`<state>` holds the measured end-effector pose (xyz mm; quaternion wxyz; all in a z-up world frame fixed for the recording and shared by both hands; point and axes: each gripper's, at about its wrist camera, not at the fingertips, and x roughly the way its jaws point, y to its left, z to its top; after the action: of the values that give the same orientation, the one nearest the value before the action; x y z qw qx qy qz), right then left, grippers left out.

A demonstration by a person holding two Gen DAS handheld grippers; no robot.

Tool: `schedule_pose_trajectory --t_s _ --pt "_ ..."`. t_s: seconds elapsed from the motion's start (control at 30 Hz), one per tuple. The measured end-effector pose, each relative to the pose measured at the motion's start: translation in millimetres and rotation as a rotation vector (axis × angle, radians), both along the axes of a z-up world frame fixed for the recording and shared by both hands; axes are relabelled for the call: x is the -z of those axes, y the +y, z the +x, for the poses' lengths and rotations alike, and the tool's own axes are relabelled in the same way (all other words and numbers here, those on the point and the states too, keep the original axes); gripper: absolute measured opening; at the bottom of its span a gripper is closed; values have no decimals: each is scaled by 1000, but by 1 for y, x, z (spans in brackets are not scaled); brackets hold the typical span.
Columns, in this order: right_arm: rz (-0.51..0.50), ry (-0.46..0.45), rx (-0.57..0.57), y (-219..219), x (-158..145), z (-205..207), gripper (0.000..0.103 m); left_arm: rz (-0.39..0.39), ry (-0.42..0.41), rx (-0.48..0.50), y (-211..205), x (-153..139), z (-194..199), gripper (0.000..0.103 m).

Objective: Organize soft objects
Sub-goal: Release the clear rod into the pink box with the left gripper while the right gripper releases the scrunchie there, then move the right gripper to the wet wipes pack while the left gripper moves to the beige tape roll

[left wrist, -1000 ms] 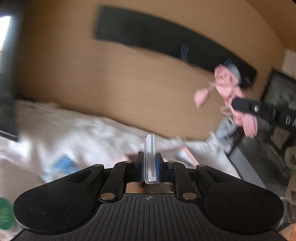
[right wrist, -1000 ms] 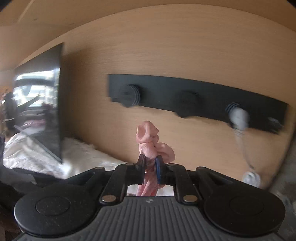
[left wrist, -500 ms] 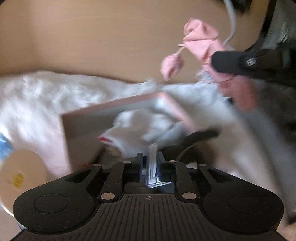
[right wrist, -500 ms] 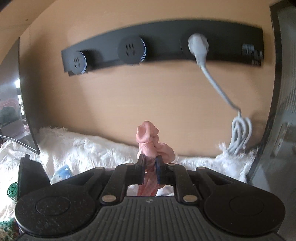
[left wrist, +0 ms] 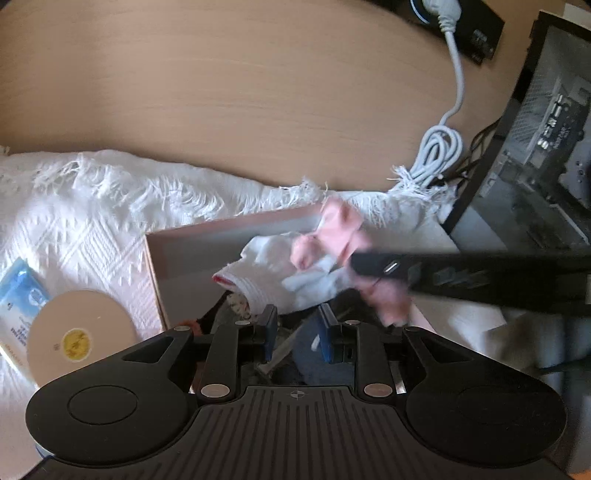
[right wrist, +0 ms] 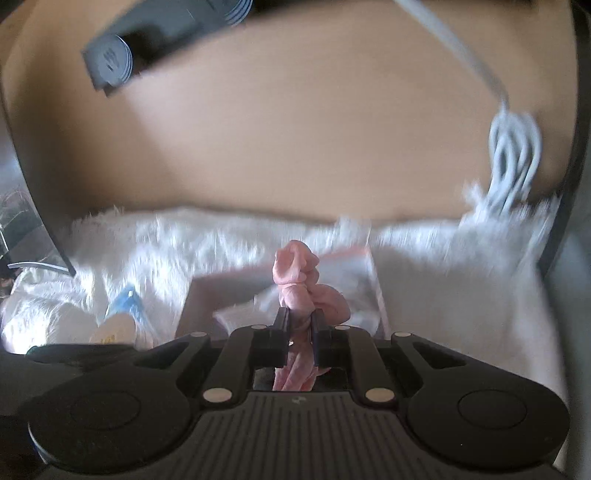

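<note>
Pink sock point(right wrist: 300, 291) is pinched between the closed jaws of the right gripper point(right wrist: 298, 325), its bunched end sticking out toward 12 o'clock above the pink box point(left wrist: 221, 240). At 12 o'clock from the parted, empty left gripper point(left wrist: 295, 328) lies a white sock point(left wrist: 273, 273) in that box.

Looks like someone's home desk setup, probably a bedroom or study corner. There's a light wood-grain back panel point(left wrist: 229, 85) with a black built-in socket strip point(right wrist: 155, 33), a white coiled power cable point(left wrist: 439, 155) plugged in, a black desktop PC tower point(left wrist: 546, 155) off to the side, and a white fringed woven cloth point(left wrist: 85, 206) spread over the surface.
</note>
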<state>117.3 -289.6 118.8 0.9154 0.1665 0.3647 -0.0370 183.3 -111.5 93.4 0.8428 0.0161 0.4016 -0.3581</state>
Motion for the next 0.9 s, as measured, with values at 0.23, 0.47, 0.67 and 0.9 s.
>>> schedule_pose_trajectory --t_s 0.23,0.47,0.67,0.9 --pt "-47 144 -4 8 37 16 17 -24 18 1 10 -2 -7 26" --pt "-45 95 10 9 4 -5 39 -117 34 21 30 -16 -4 26" --pt "-166 -31 -5 42 -65 -27 56 -218 88 -46 78 -31 10 26" --pt "-167 -84 -140 115 -113 0 61 -235 19 -262 199 -58 33 26"
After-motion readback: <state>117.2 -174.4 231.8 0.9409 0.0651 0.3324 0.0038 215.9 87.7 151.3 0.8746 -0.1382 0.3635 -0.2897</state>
